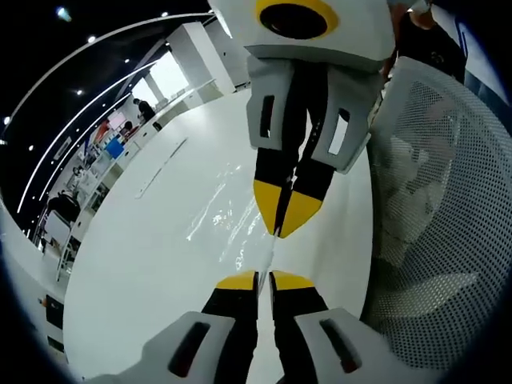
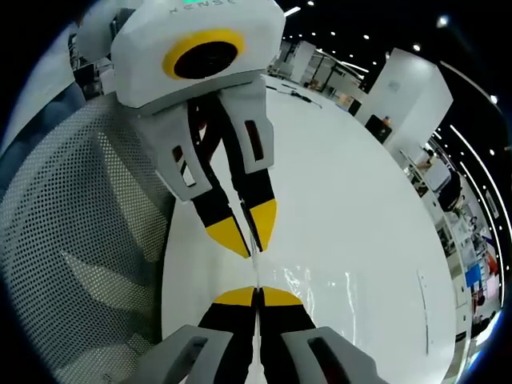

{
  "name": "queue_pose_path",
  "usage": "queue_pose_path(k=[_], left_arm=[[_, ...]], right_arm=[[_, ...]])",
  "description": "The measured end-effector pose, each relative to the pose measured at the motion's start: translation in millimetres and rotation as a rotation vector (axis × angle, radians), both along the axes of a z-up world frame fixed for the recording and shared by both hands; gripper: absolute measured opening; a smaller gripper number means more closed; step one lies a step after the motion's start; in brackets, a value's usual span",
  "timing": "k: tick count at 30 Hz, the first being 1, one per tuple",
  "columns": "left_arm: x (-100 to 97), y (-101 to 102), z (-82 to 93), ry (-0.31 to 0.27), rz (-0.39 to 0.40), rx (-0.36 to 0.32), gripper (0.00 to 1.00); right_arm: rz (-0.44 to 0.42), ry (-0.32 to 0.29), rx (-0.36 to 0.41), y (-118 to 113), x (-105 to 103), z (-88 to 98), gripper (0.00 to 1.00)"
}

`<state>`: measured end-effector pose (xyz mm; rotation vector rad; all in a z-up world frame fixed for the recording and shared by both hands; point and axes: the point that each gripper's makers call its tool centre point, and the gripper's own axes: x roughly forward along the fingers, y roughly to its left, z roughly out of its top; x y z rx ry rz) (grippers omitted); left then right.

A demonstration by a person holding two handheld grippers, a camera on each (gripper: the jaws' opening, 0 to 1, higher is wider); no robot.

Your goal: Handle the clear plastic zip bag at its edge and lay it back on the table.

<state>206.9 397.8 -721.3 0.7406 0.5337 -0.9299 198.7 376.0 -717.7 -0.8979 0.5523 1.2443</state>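
I see both tongs clamped on the clear zip bag [image 1: 228,210] edge — left gripper [image 1: 264,278] and right gripper [image 2: 258,291], yellow tips facing. The film is glossy and crinkled, stretched over the smooth white table [image 1: 152,264]. White mesh chair [image 1: 444,200] beside.

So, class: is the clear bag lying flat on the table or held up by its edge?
Held by its edge. Both the left gripper and right gripper pinch the bag; how much of it touches the table cannot be told.
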Motion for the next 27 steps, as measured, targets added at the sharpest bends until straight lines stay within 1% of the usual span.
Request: queue_pose_path(k=[4, 12, 18, 20, 22, 24, 27], left_arm=[[-0.7, -1, 3.4, 0.004, 0.004, -0.019, 0.0], [-3.0, -2, 1.5, 0.006, -0.003, -0.016, 0.0], [-3.0, -1, 3.8, 0.0, 0.006, -0.005, 0.0], [-2.6, 0, 4.5, -0.005, 0.007, -0.002, 0.0], [-1.3, 0, 5.3, -0.012, 0.012, 0.0, 0.0], [-0.3, 1, 5.5, -0.007, 0.02, -0.002, 0.0], [-0.7, 0, 5.8, -0.006, 0.009, 0.002, 0.0]], right_arm=[[-0.005, -0.003, -0.001, -2, 2, -2.3, 0.0], [-0.012, -0.006, 0.0, -3, 2, -1.1, 0.0], [-0.027, -0.005, 0.001, -2, 3, -5.5, 0.0], [-0.033, 0.0, 0.002, -3, 2, -3.9, 0.0], [-0.046, 0.0, 0.021, -1, 4, -3.4, 0.05], [-0.042, 0.005, 0.049, 2, 2, 2.6, 0.06], [-0.032, -0.002, 0.055, 4, 2, 5.0, 0.06]])
